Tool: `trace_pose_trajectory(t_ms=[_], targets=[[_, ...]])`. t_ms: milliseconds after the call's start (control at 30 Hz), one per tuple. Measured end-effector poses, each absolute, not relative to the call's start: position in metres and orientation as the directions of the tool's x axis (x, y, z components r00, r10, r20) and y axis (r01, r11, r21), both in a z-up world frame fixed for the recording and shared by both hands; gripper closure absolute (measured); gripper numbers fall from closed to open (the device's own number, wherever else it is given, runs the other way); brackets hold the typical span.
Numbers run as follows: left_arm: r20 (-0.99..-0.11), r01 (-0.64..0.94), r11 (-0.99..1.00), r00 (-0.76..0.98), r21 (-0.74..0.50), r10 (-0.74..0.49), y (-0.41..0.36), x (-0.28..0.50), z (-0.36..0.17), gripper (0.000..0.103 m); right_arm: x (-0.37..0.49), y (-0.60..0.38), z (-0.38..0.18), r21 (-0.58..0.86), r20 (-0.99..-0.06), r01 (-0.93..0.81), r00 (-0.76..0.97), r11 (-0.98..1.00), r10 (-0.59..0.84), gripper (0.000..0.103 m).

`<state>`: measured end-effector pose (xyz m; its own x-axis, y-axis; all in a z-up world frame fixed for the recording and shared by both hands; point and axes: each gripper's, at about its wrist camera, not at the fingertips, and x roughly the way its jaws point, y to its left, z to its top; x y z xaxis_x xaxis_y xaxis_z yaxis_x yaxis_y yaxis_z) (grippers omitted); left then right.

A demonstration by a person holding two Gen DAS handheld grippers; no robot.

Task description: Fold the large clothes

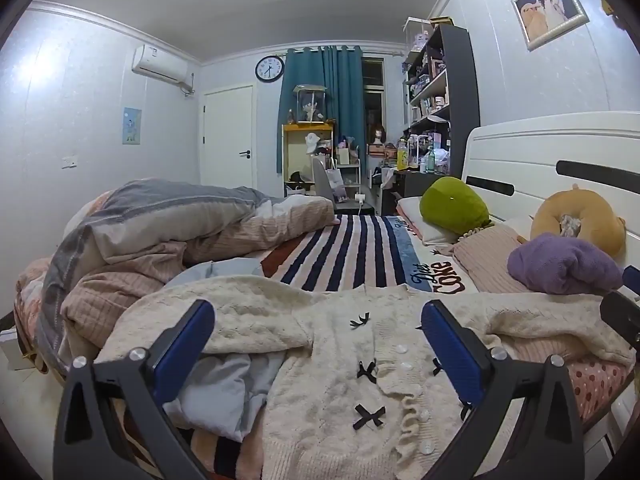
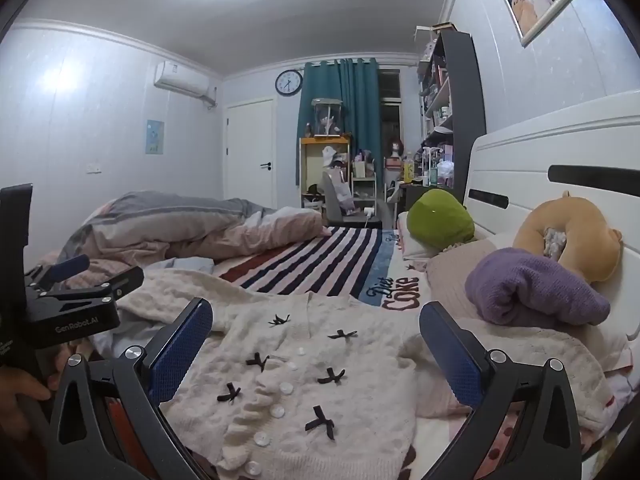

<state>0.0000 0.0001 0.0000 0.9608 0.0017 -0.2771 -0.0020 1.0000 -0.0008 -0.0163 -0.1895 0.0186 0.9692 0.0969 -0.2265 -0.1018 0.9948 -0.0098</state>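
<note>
- Your left hand-held gripper (image 1: 316, 318) is spread wide, nothing between the pads; it hovers over the cardigan (image 1: 340, 364).
- Your right hand-held gripper (image 2: 316, 316) is spread just as wide, also empty, above the same cardigan near its button line.
- Cardigan: cream knit, front up, lying on the bed (image 1: 352, 248) at the near edge. Small black bows (image 2: 320, 422) scattered on the front, white buttons (image 2: 285, 388) down a ruffled placket.
- The sleeve on your left is already thrown across the body and rumpled; the one on your right runs out toward the purple bundle (image 2: 532, 292).
- Grey-blue cloth (image 1: 224, 392) lies under the cardigan's left side.
- Risk: pinch too deep on the left and you likely grab the grey-blue cloth too, dragging it into the fold.
- Risk: the loose knit may stretch or sag if you lift by one layer only; the fold would come out skewed.
- Risk: a pad edge could snag a bow or button.
- Risk: the hem hangs near the bed edge; a pull toward you may slide the garment off.
</note>
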Motion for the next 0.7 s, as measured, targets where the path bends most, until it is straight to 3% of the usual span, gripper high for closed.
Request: trace_pose_trajectory(t_ms=[700], targets=[[-0.253, 0.022, 1.0, 0.967, -0.017, -0.026, -0.0062, -0.0082, 0.0022, 0.001, -0.0187, -0.1912, 0.0188, 0.011, -0.225, -0.104, 0.969, 0.995, 0.103, 0.0]])
